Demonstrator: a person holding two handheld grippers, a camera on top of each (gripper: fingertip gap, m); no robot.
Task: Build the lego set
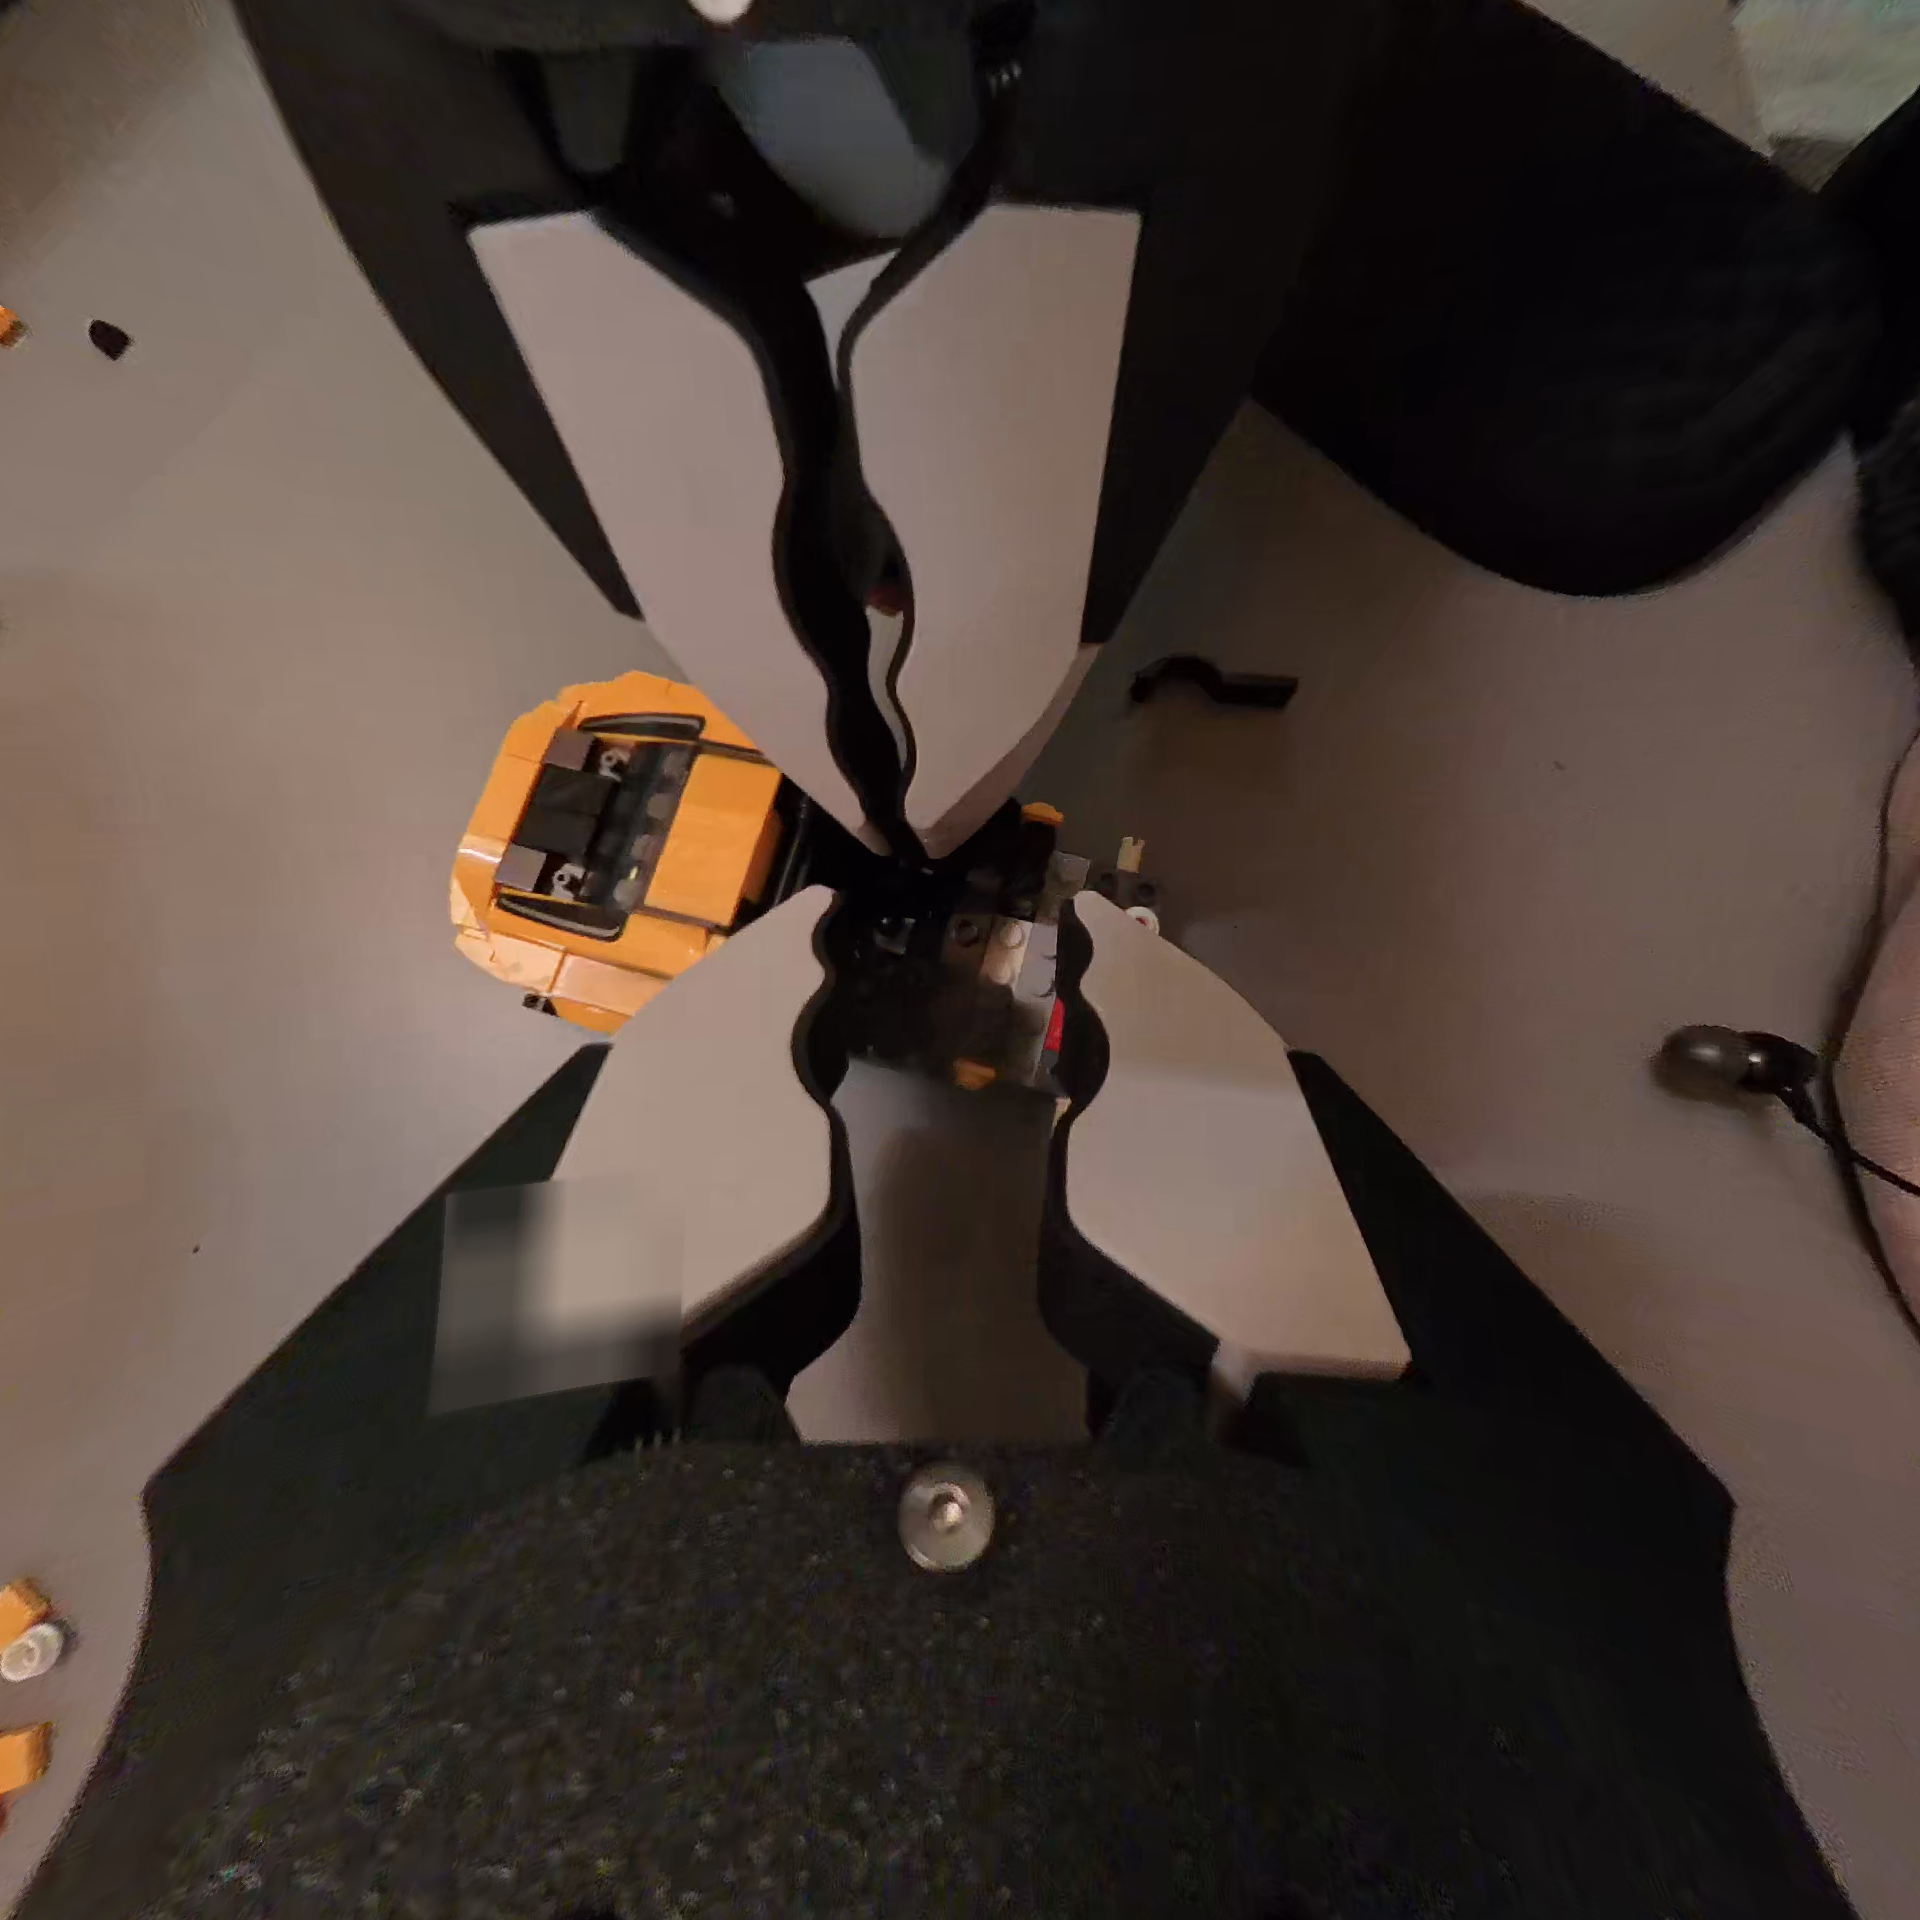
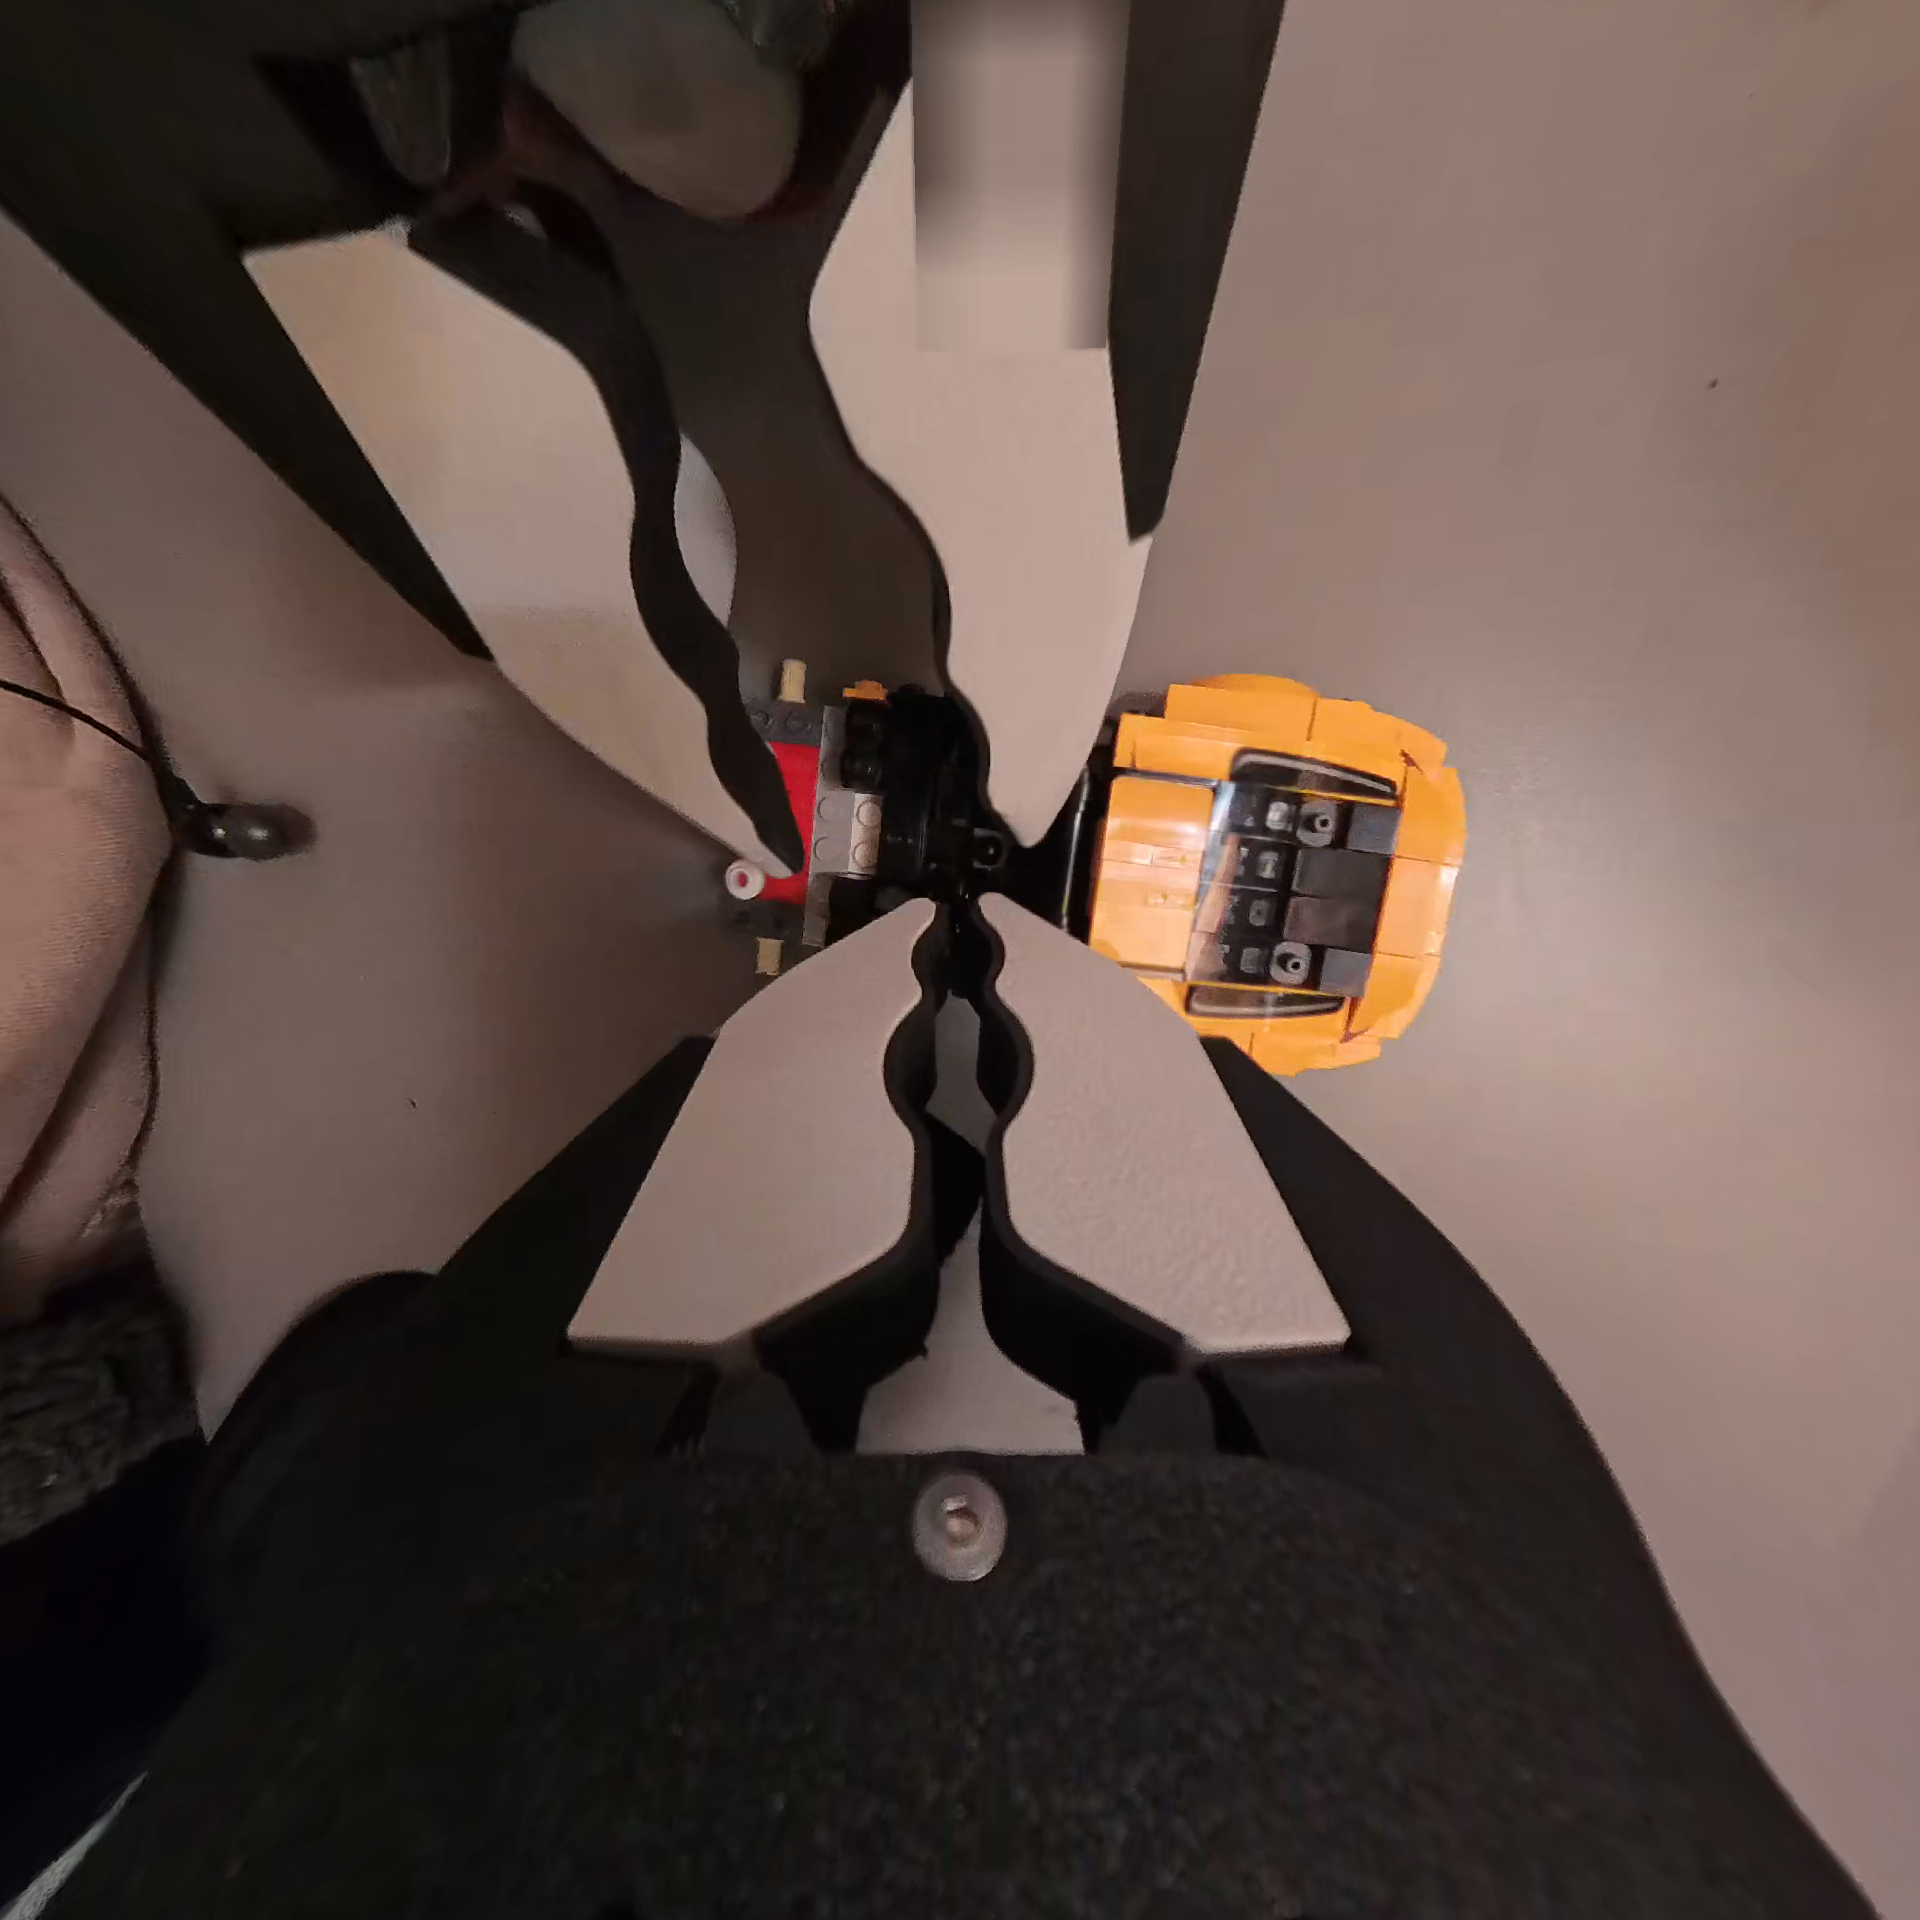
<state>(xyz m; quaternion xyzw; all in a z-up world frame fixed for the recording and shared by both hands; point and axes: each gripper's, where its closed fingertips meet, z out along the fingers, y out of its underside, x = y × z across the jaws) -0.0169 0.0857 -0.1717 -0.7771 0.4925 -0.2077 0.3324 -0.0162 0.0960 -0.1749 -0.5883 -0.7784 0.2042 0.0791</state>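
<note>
An orange brick-built car (image 1: 623,852) lies on the pale table (image 1: 260,623); its open rear of black, grey and red bricks (image 1: 997,956) points toward my left gripper. My left gripper (image 1: 956,909) is open, with its fingers on either side of that rear part. It comes in from the top of the right wrist view (image 2: 904,842), astride the rear bricks (image 2: 862,810). My right gripper (image 2: 956,906) is shut, its tips at the black middle of the car (image 2: 1278,873). It also shows in the left wrist view (image 1: 904,842). Whether it pinches a thin piece is hidden.
A small black part (image 1: 1210,681) lies right of the car. An earbud on a cable (image 1: 1725,1060) lies farther right and also shows in the right wrist view (image 2: 244,831). Loose orange bricks (image 1: 26,1621) sit at the table's left edge. A dark sleeve (image 1: 1558,364) is behind. The grippers are tip to tip, or close to it.
</note>
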